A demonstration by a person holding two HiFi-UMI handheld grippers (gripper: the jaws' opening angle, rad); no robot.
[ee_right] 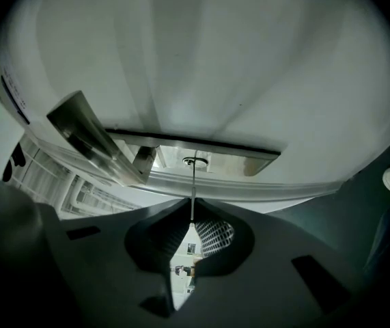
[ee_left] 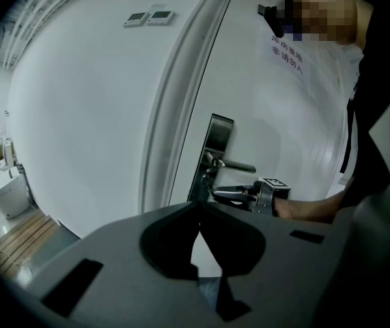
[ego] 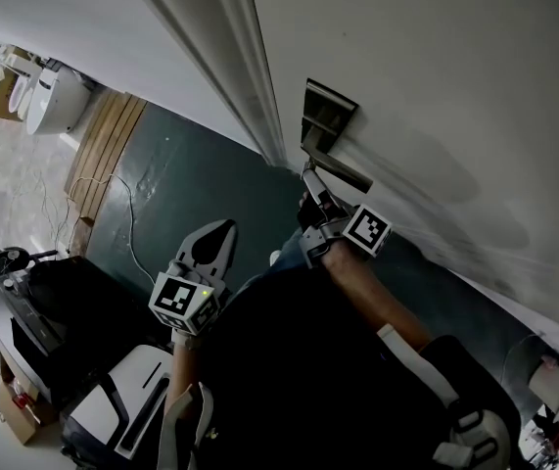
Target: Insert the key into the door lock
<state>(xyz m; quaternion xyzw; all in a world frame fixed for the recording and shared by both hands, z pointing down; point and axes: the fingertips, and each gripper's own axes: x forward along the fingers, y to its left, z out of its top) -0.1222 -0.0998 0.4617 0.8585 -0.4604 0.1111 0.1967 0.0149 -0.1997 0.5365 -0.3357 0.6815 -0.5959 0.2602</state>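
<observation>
Setting: white door (ego: 436, 86) above a dark green floor (ego: 191, 194).
Right gripper (ee_right: 192, 219): fingers clenched on the key (ee_right: 193, 190).
Key: blade projects ahead of the fingertips, tip at the keyhole (ee_right: 195, 161) in the lock plate (ee_right: 239, 157).
Left gripper (ee_left: 198, 207): fingertips closed together, nothing between them, well back from the lock plate.

The keyhole (ee_right: 195, 161) is crowded closely by the lever handle (ee_right: 92, 137) (just to one side). The room straight before it is taken up by the right tongs (ee_right: 192, 219) and their key (ee_right: 193, 190). The door face (ego: 436, 86) beyond is left unobstructed.
</observation>
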